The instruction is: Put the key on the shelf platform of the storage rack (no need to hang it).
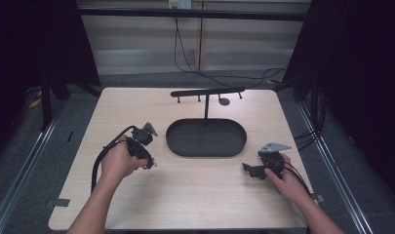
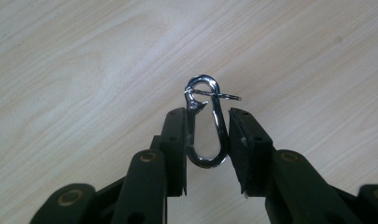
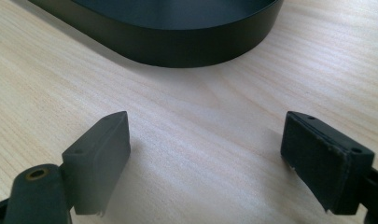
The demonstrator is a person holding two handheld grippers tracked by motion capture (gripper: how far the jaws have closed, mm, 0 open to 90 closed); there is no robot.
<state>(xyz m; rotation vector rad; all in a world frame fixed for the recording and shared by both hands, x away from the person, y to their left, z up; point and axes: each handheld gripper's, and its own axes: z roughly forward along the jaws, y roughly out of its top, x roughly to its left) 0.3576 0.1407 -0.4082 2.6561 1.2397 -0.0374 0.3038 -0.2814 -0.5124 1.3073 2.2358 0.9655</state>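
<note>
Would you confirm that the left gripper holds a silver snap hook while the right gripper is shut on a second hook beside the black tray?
Not quite. The left gripper does hold the silver snap hook, but the right gripper beside the black tray is open and holds nothing; the right gripper view shows bare table between its fingers.

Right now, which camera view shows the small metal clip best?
The left gripper view: the metal clip sits large and sharp between the left tongs, its ring visible. In the high view it is a tiny glint by the left hand.
</note>
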